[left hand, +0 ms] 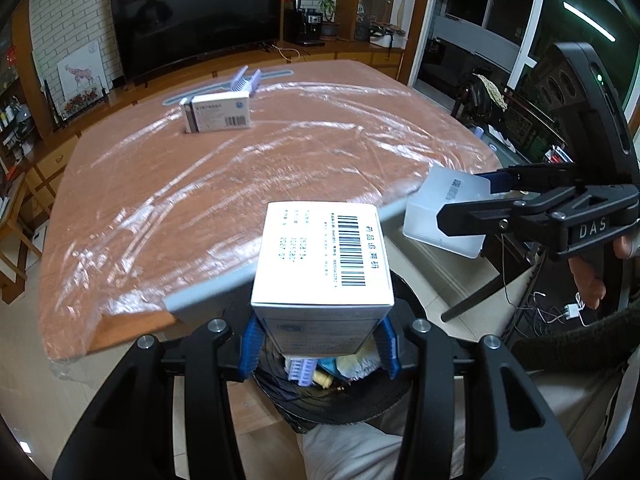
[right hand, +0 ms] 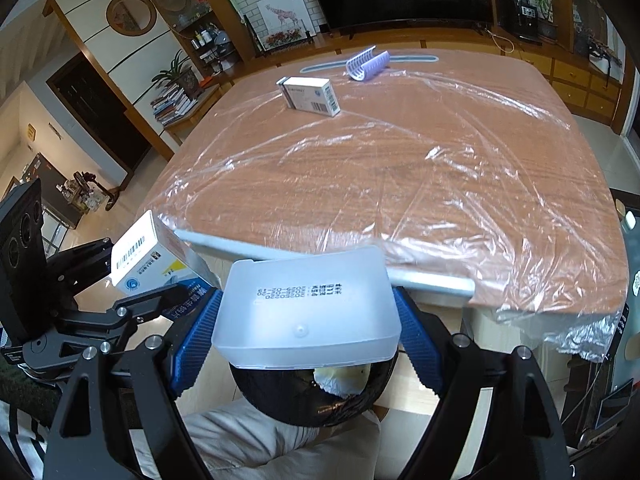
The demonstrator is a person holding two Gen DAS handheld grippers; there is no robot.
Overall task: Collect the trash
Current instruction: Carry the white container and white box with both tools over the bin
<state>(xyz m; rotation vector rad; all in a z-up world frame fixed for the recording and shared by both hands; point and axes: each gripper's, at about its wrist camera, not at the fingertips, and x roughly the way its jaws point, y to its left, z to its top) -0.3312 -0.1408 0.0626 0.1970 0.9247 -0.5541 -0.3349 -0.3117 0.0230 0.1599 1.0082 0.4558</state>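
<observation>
My left gripper [left hand: 318, 346] is shut on a white barcode carton [left hand: 324, 256], held just past the table's near edge above a black-lined trash bin [left hand: 360, 400] with several scraps in it. My right gripper [right hand: 306, 336] is shut on a frosted plastic box [right hand: 308, 312], also over the bin [right hand: 312, 400]. From the left wrist view that frosted box [left hand: 448, 208] and the right gripper [left hand: 472, 204] hang to the right. The right wrist view shows the carton [right hand: 144, 256] in the left gripper [right hand: 160, 280] at the left. Another white carton [left hand: 218, 114] [right hand: 312, 96] and a lilac ribbed plastic piece [left hand: 246, 80] [right hand: 366, 64] lie at the table's far side.
The wooden table [left hand: 240, 184] [right hand: 400, 184] is covered in crinkled clear film, with a grey rail along its near edge. A television [left hand: 196, 20] and cabinets stand behind it. A person's light trouser leg [right hand: 260, 440] shows below the bin, and cables [left hand: 552, 308] lie on the floor at the right.
</observation>
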